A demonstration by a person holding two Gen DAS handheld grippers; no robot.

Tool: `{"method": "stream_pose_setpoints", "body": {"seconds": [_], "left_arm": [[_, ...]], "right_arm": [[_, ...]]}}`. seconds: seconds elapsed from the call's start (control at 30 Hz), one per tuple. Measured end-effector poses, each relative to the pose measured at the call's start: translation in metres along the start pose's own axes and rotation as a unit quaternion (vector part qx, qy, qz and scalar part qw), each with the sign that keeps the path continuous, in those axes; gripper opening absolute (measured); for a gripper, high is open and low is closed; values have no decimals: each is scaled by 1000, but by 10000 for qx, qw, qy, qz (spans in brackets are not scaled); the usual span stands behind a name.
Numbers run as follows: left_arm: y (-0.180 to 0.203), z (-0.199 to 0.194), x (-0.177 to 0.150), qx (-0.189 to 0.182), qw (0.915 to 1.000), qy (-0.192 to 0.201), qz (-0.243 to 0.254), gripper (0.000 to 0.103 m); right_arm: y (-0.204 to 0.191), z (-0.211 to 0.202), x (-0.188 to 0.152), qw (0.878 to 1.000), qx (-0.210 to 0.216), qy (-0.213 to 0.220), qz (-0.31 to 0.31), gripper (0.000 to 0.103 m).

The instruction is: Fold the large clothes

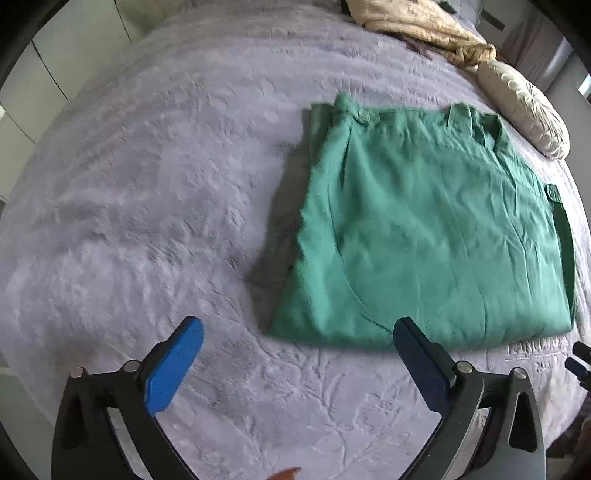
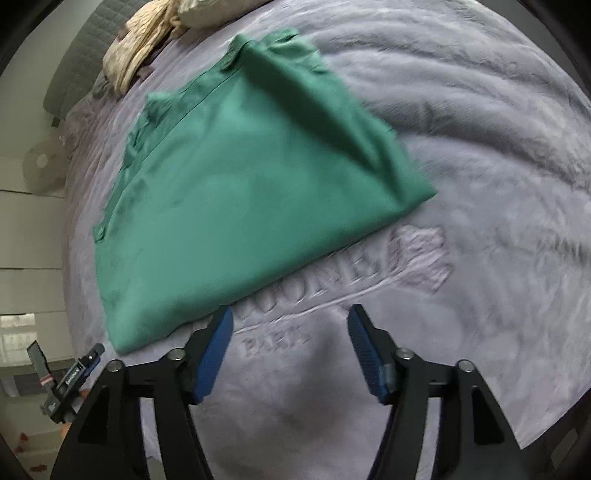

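A: Where are the green trousers (image 1: 424, 236) lying?

B: Folded flat on the grey plush bedspread (image 1: 147, 192), right of middle in the left wrist view. Their near edge runs just beyond the left gripper (image 1: 299, 332), whose right finger overlaps that hem in the picture.

A: Is either claw holding them?

B: No. The left gripper's jaws are spread wide with only bedspread between them. The right gripper (image 2: 291, 325) also stands parted, nothing between its blue pads; its left fingertip sits at the trousers' near edge, whether touching I cannot tell.

A: How much free room is there?

B: A broad bare stretch of bedspread lies left of the trousers in the left view, reaching to the bed's edge. In the right view, open cover spreads right and far of the garment, with raised lettering (image 2: 314, 280) pressed into it near the gripper.

A: And at the far end?

B: A crumpled beige cloth (image 1: 424, 26) and a pale cushion (image 1: 524, 110), just past the waistband. Pale cabinet fronts (image 1: 33, 92) stand beyond the bed's left side.
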State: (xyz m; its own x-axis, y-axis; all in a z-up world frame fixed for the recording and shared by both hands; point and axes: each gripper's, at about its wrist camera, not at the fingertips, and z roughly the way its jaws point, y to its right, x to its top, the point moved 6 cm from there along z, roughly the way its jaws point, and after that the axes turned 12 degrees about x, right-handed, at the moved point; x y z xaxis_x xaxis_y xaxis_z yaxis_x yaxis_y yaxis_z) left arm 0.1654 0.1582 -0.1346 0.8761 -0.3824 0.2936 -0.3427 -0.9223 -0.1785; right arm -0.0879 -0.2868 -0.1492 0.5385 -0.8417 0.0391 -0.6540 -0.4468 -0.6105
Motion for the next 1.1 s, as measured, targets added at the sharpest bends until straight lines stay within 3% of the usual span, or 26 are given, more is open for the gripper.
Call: {"method": "stream_pose_setpoints", "body": {"seconds": [0.1,0.2,0.47,0.67,1.0,1.1], "left_arm": [[-4,-1,2,-31,10000,-13,72,103],[-9,2,3,-33,9999,-8,155,103],[-15,16,-7,80,9997,-161,181,103],[-13,21,-15,-80,9991,-289,308,103],[-13,37,-22,-128,9984,-524,147,103],[-10,40,-22,-95,9984,-531,177,103]], "right_arm": [[-12,9,-9,9999,-16,-78,-66,72],[-23,17,-17,9999,21,-113,-77,84],[-61,42,-37,9985,190,-329,-391,85],[-91,63,-55,9950,571,-606,-554,86],[-112,88,-70,9918,1042,-607,-424,86],[-118,98,-72,9890,1187,-817,-343,86]]}}
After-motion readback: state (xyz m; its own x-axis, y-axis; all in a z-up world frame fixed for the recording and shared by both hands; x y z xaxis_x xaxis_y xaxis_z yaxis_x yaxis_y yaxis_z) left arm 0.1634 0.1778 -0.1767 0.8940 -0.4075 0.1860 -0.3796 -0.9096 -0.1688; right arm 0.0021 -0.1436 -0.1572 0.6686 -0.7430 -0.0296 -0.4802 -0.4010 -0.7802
